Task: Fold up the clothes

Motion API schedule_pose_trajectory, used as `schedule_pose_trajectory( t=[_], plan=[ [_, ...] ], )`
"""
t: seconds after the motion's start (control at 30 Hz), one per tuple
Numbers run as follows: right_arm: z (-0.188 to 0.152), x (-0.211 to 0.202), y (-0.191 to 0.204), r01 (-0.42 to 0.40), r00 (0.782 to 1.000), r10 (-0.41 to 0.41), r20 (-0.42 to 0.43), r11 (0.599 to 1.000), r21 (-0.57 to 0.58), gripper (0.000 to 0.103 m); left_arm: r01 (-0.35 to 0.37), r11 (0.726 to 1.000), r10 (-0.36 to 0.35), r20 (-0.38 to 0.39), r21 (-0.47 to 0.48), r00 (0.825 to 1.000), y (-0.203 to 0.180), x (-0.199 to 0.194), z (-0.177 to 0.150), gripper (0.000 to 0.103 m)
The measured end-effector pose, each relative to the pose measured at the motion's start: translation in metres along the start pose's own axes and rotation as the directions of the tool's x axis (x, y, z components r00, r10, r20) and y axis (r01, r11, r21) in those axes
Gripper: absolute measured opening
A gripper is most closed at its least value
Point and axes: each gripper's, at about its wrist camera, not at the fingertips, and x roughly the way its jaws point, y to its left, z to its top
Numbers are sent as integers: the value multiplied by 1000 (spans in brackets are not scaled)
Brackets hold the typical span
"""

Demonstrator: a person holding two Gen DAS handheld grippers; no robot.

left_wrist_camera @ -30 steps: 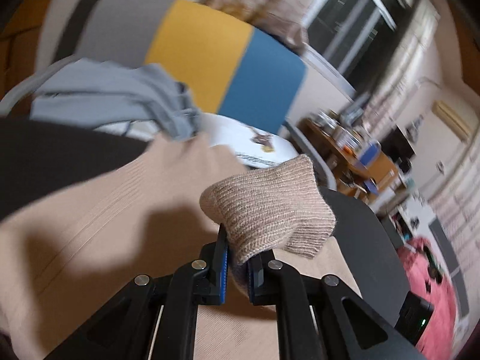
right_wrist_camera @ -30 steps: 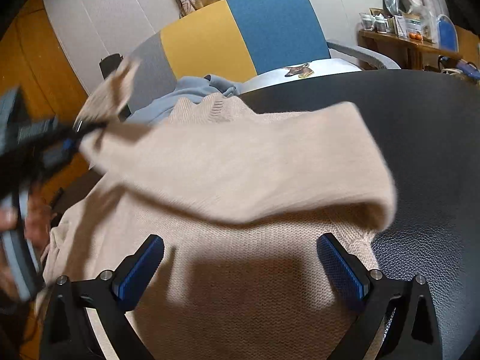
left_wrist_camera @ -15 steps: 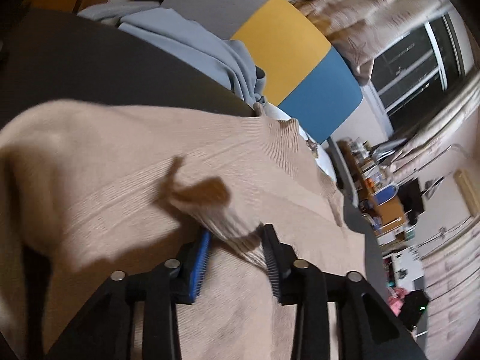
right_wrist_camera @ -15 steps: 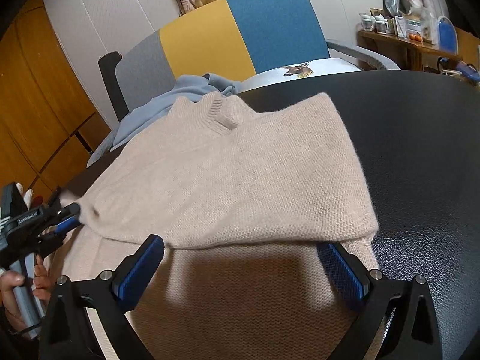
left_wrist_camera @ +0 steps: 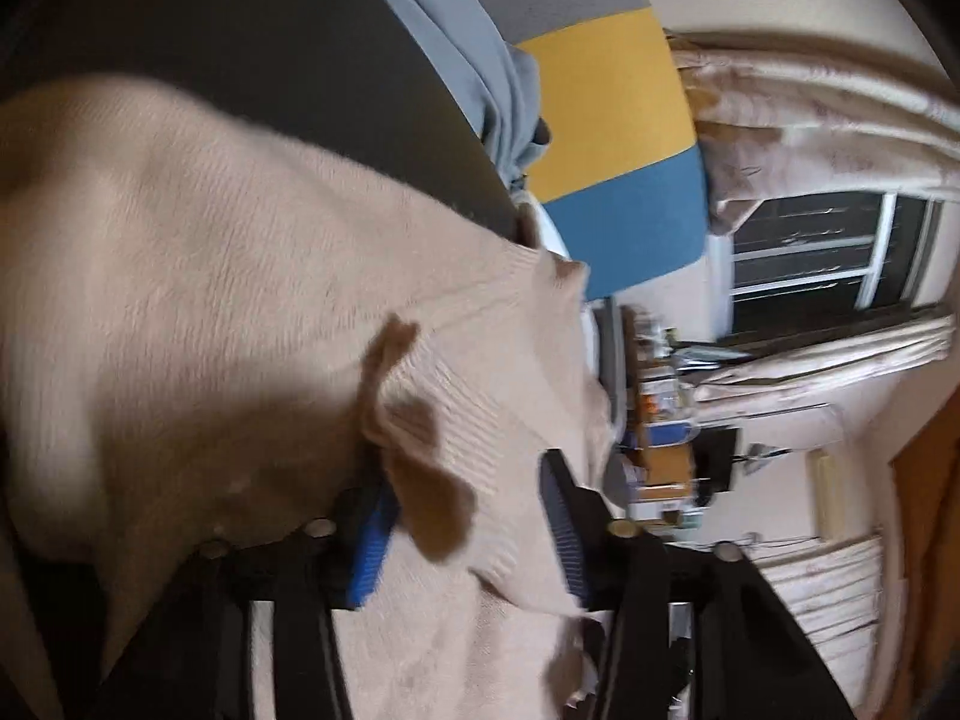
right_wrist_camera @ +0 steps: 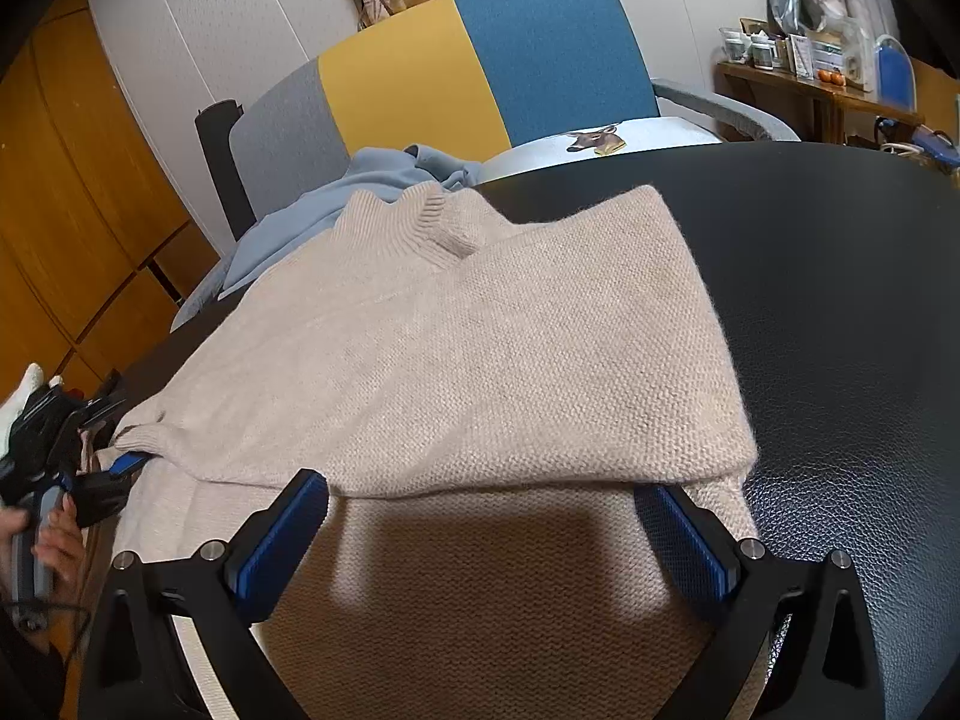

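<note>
Now the sleeve cuff [left_wrist_camera: 444, 480] is seen lying down on the body of the beige sweater [right_wrist_camera: 480, 360], where 1 second ago it was carried high in the air, pinched in the left tongs [left_wrist_camera: 462, 534]. Half a second ago it had been brought low across the garment; at this moment it has been let go. The sleeve is laid across the chest from the right shoulder to the left edge, so that 1 sleeve fold appears to be made. What remains of the folding cannot be settled from this alone; the hem end of the garment is out of view.

The left tongs are seen spread apart, the ribbed cuff resting loose between the 2 blue pads, brushed at most, not gripped. In the right wrist view the same tongs are found at the sweater's left edge, held in a hand.

The right tongs [right_wrist_camera: 480, 531] are held wide apart, low over the lower part of the sweater, nothing clasped; contact with the knit cannot be told. The sweater lies flat on the black counter [right_wrist_camera: 840, 300], its collar toward the chair [right_wrist_camera: 480, 60], where a blue garment [right_wrist_camera: 336, 198] is heaped.
</note>
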Motion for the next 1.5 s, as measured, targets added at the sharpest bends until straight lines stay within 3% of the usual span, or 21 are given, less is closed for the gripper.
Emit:
schedule_pose_trajectory(
  t=[0.03,0.07,0.2,0.4,0.43,0.47,0.53,0.63,0.77,0.87,1.0,1.27,1.3,1.37,1.4,1.5],
  plan=[
    [0,0,0,2,1000,-2,-1,1000,-2,103,-25,999,25,9,32,1000,-6,2,2,8],
    [0,0,1,5,1000,-5,-3,1000,-5,103,-35,996,31,44,76,999,-15,-3,3,3],
    [0,0,2,9,1000,-9,-4,1000,-8,103,-118,969,77,188,217,979,-40,-29,5,5],
    [0,-2,-1,-8,1000,8,-1,1000,5,103,-304,921,275,146,243,950,-8,-26,0,0],
    [0,-2,-3,-15,1000,15,0,1000,10,103,-286,929,263,123,236,957,-6,-24,-1,0],
    [0,-3,-5,-29,1000,29,3,999,22,103,-234,948,218,95,216,971,0,-23,-2,2],
    [1,-6,-12,-70,997,69,15,996,58,103,-136,975,128,55,174,990,7,-23,-2,28],
    [1,-12,-32,-182,983,174,67,971,155,103,-59,989,55,36,137,998,5,-20,3,43],
    [-1,-17,-43,-271,960,247,132,939,212,103,-54,988,51,27,145,998,1,-14,6,45],
    [0,-13,-35,-222,973,206,99,957,187,103,-43,989,41,18,143,999,-4,-5,9,46],
    [0,-12,-31,-210,976,196,93,961,179,103,-58,988,58,5,144,998,-9,-6,12,48],
    [2,-10,-32,-207,977,193,92,962,179,103,-159,955,171,-26,249,985,-30,4,13,47],
    [1,-11,-32,-207,977,193,92,962,179,103,-183,946,196,-22,267,980,-32,5,12,45],
    [1,-11,-33,-206,977,192,91,962,178,103,-231,924,246,-12,304,969,-35,7,8,28],
    [1,-12,-33,-206,977,192,91,962,178,103,-254,912,271,-6,321,963,-37,8,7,8],
    [1,-12,-34,-205,977,192,90,963,177,103,-284,895,282,57,345,958,-45,-1,6,4]
  ],
)
